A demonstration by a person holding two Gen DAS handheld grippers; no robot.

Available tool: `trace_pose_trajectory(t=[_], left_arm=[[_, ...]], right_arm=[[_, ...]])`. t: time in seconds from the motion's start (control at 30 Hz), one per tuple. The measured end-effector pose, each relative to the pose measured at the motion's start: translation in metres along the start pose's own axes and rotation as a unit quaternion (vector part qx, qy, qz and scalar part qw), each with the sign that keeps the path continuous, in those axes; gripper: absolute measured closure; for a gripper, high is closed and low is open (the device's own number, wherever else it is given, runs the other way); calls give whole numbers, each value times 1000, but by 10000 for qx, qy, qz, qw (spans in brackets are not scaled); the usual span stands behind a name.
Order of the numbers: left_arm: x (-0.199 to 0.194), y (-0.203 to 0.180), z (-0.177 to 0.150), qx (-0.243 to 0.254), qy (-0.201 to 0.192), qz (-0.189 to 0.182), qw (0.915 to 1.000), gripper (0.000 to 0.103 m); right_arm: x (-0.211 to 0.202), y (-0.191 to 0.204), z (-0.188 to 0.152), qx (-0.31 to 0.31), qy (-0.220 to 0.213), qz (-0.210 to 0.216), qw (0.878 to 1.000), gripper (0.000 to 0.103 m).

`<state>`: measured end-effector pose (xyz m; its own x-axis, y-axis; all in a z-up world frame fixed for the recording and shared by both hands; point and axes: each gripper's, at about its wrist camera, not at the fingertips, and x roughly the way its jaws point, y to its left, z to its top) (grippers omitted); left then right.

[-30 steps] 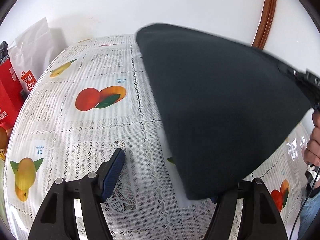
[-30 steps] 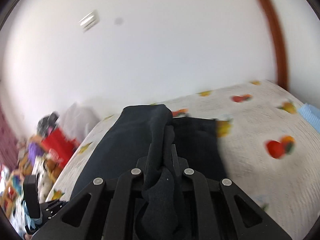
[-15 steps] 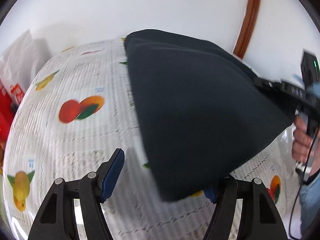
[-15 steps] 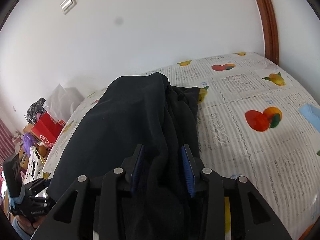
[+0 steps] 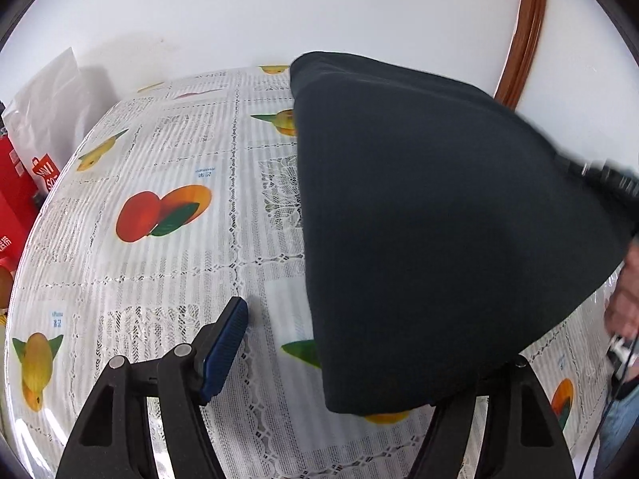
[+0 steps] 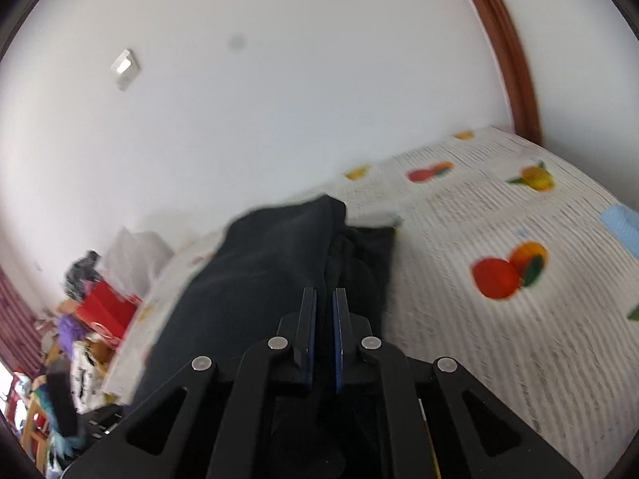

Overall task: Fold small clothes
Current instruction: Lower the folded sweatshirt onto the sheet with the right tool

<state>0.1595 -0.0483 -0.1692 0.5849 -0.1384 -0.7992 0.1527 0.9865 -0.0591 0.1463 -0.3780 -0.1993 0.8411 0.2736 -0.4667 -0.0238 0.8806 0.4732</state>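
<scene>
A black garment (image 5: 439, 219) hangs stretched in the air above the table (image 5: 167, 279). Its upper right corner runs into my right gripper (image 5: 611, 179) at the frame's edge. In the right wrist view that gripper (image 6: 323, 299) has its blue pads closing down to a thin slit with dark cloth of the garment (image 6: 259, 271) between them. My left gripper (image 5: 343, 359) stands wide, its jaws opening a little. Its left finger's blue pad (image 5: 223, 351) is bare over the tablecloth. The right finger is mostly hidden behind the garment's lower corner, and nothing is pinched.
A fruit-print lace tablecloth covers the table. Red bags (image 5: 16, 199) and a white bag (image 5: 44, 111) stand off its left end, with a clutter pile (image 6: 80, 339) below. A brown door frame (image 5: 527, 28) is behind. A light blue item (image 6: 623, 227) lies at the right edge. A person's hand (image 5: 623, 307) shows.
My right gripper opened around the bunched cloth half a second ago and has shut on it again. The garment swung over the table while the left gripper stayed wide.
</scene>
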Motion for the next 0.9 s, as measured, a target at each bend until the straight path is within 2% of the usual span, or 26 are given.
trace_pose_trajectory(t=[0.1, 0.37, 0.47, 0.53, 0.7, 0.77, 0.9], left_arm=[[3, 1, 3, 13, 13, 13, 10000, 31], [3, 5, 6, -44, 100, -46, 9999, 32], [-4, 3, 4, 21, 87, 52, 9999, 34], [-8, -3, 0, 83, 64, 136, 9999, 34], [-23, -8, -8, 148, -61, 150, 9998, 45], [-30, -8, -11, 129, -131, 89, 9998, 53], [-45, -10, -13, 176, -258, 8, 9995, 61]], right_arm=[[18, -16, -16, 127, 530, -212, 9983, 96], [-17, -10, -28, -410, 720, -508, 9953, 86], [-41, -7, -38, -697, 770, -541, 9931, 84], [-57, -8, -44, -827, 821, -519, 9918, 78], [-89, -6, -60, -1115, 1021, -438, 9875, 74], [-91, -3, -67, -1252, 1128, -438, 9847, 74], [-76, 6, -81, -1246, 1414, -234, 9818, 72]])
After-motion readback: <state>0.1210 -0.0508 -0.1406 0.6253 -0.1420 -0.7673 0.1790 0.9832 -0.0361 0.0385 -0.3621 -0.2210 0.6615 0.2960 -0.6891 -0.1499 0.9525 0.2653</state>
